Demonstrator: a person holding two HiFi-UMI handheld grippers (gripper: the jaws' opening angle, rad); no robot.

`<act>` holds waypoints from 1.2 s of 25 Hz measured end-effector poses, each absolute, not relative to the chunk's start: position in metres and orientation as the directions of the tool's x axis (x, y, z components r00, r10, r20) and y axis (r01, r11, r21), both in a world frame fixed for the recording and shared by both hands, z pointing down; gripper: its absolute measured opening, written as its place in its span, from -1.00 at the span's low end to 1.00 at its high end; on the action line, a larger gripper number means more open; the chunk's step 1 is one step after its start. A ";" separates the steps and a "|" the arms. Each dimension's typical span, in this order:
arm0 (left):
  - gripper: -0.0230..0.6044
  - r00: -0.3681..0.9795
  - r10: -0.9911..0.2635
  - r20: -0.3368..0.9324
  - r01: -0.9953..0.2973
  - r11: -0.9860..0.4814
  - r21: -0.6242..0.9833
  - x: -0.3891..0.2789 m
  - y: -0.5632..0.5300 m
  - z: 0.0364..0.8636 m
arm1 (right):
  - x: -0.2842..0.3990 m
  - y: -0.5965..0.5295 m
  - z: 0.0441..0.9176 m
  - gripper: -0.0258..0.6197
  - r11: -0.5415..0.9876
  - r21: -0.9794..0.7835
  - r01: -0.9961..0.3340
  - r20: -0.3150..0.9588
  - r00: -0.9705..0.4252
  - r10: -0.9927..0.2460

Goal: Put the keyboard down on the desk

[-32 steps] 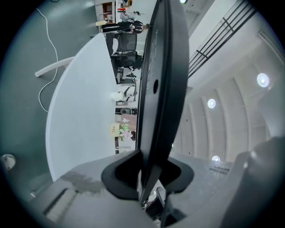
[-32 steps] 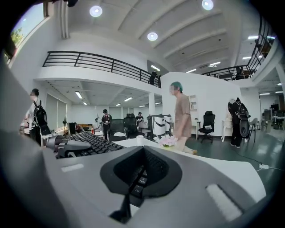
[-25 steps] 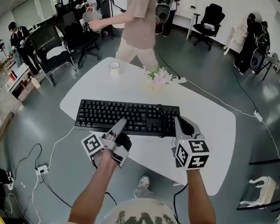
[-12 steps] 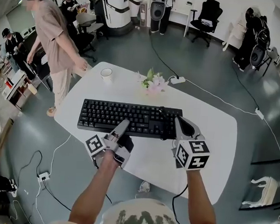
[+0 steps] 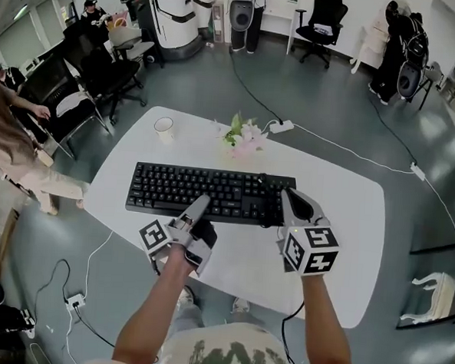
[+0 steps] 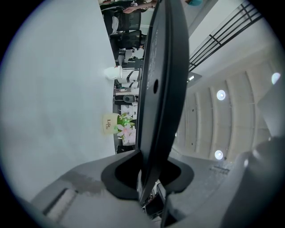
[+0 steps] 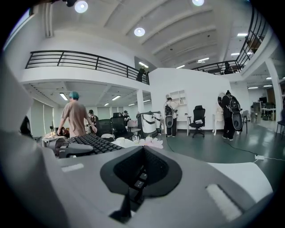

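Observation:
A black keyboard (image 5: pixel 204 191) is held level a little above the white desk (image 5: pixel 340 223), its long side across the head view. My left gripper (image 5: pixel 199 206) is shut on its near edge, left of the middle. In the left gripper view the keyboard (image 6: pixel 160 89) runs edge-on out of the left gripper (image 6: pixel 149 171), with a gap between it and the desk (image 6: pixel 53 89). My right gripper (image 5: pixel 286 198) is shut on the keyboard's right end. In the right gripper view, keys show in the notch of the right gripper (image 7: pixel 140 171) and the keyboard (image 7: pixel 91 143) stretches away to the left.
A white cup (image 5: pixel 164 127) and a small pot of flowers (image 5: pixel 242 136) stand on the desk beyond the keyboard. A power strip (image 5: pixel 282 127) lies at the far edge, its cable trailing over the floor. Office chairs and a person (image 5: pixel 14 149) are at the left.
Both grippers have carried the keyboard a little further in over the desk. The person in beige has walked from behind the desk round to its left.

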State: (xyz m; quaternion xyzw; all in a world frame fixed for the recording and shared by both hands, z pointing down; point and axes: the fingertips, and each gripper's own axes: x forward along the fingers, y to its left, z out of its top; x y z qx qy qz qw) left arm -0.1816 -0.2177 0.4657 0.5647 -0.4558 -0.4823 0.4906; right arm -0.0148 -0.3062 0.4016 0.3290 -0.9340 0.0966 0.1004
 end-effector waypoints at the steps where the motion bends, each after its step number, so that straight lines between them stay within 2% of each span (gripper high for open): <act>1: -0.65 0.130 -0.986 -0.099 -0.037 -0.105 0.994 -0.184 -0.220 0.467 | -0.017 -0.308 0.402 -0.92 0.757 -0.113 -0.644 0.249 -0.756 -0.606; 16: -0.65 0.359 -0.927 -0.109 0.052 -0.096 0.994 -0.227 -0.255 0.494 | -0.048 -0.304 0.403 -0.92 0.556 -0.080 -0.827 0.257 -0.556 -0.790; 30: -0.65 0.441 -0.894 -0.079 0.106 -0.036 0.994 -0.216 -0.273 0.537 | -0.049 -0.291 0.429 -0.92 0.467 -0.068 -0.882 0.316 -0.463 -0.828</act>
